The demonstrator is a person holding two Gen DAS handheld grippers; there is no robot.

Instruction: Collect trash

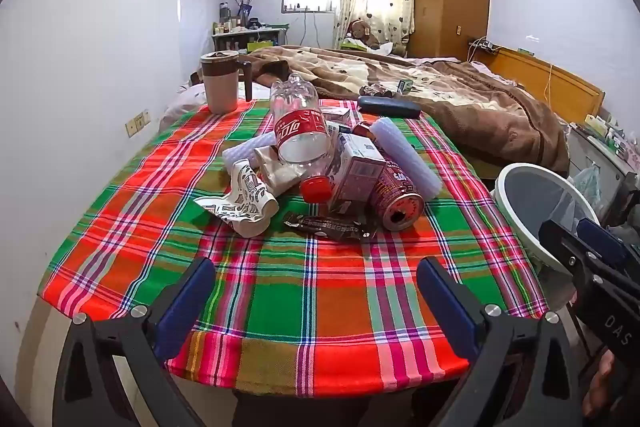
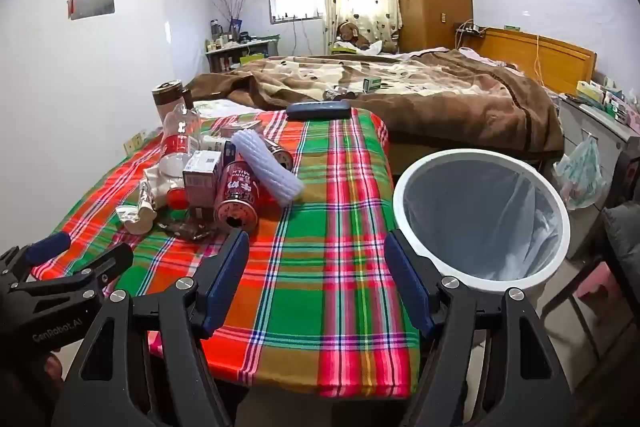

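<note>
A pile of trash lies mid-table on the plaid cloth (image 1: 320, 287): a clear cola bottle (image 1: 301, 131) with a red cap, a red can (image 1: 398, 197) on its side, a small carton (image 1: 354, 171), a crumpled paper cup (image 1: 246, 203), a dark wrapper (image 1: 332, 227) and a white foam sleeve (image 1: 406, 155). My left gripper (image 1: 316, 291) is open and empty, short of the pile. My right gripper (image 2: 318, 267) is open and empty over the table's right part, beside the white bin (image 2: 482, 219). The can (image 2: 236, 199) and sleeve (image 2: 268, 167) also show there.
A beige mug (image 1: 220, 81) and a dark case (image 1: 388, 106) stand at the table's far edge. A bed with a brown blanket (image 2: 420, 91) lies behind. The bin (image 1: 540, 203) stands off the table's right side, lined with a clear bag.
</note>
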